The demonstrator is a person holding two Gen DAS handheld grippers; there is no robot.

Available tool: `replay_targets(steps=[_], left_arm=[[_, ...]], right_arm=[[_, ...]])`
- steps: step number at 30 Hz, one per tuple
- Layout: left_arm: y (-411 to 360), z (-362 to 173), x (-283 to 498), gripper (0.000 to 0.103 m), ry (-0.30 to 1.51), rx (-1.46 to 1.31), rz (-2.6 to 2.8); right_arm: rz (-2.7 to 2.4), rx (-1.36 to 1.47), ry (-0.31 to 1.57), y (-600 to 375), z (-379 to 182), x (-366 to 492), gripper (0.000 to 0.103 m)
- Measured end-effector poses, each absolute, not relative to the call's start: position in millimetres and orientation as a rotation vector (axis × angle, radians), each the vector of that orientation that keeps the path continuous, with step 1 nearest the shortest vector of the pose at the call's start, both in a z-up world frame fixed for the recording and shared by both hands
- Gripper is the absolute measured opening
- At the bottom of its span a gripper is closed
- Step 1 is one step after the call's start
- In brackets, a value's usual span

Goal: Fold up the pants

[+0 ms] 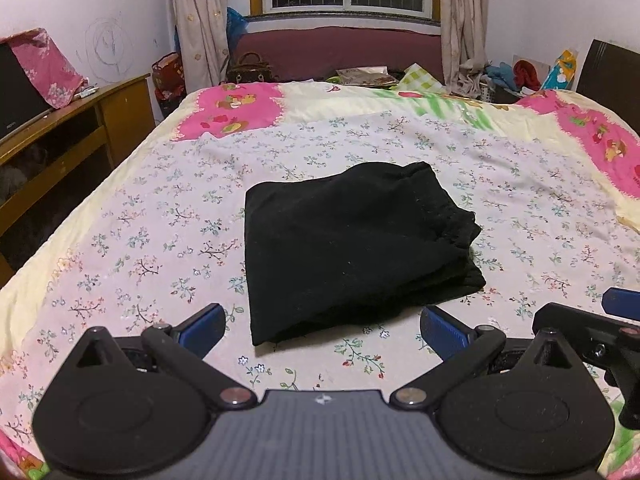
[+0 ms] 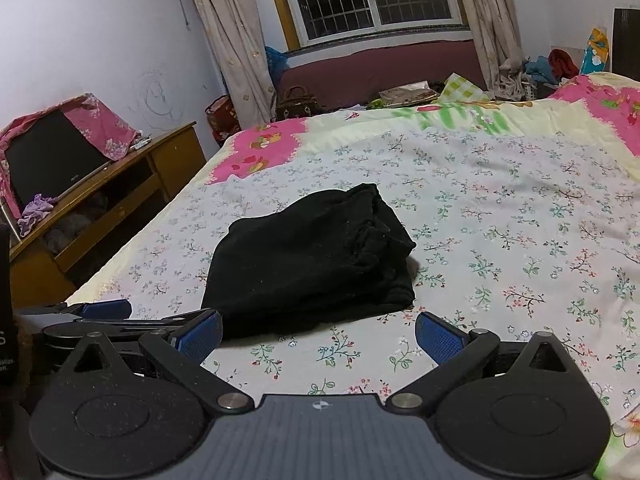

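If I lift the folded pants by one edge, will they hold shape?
Probably not. The pants look like soft knit in loose stacked layers, so they would likely droop and unfold. They seem light and unlikely to slide on the sheet.

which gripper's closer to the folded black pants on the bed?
Left, slightly. The left gripper faces the folded black fabric pants squarely; the right gripper sits beside it, pants off to its left. Both open, neither touching.

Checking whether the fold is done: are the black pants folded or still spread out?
Folded: the black pants lie as a compact stacked rectangle on the floral bedspread, layered edges showing at the right.
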State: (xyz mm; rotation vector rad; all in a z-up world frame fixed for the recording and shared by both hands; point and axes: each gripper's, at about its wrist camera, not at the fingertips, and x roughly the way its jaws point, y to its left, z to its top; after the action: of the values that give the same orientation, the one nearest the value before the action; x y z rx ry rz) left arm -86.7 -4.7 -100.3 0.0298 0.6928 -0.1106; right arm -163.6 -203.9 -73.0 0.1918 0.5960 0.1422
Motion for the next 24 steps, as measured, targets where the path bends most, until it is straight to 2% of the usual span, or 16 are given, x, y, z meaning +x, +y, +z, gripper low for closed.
replay_targets(steps=[24], left_arm=[[-8, -93, -101, 0.103, 0.687, 0.018, -0.118]], right_arm=[[0.137, 0.194, 0.582, -203, -68, -176, 0.094]])
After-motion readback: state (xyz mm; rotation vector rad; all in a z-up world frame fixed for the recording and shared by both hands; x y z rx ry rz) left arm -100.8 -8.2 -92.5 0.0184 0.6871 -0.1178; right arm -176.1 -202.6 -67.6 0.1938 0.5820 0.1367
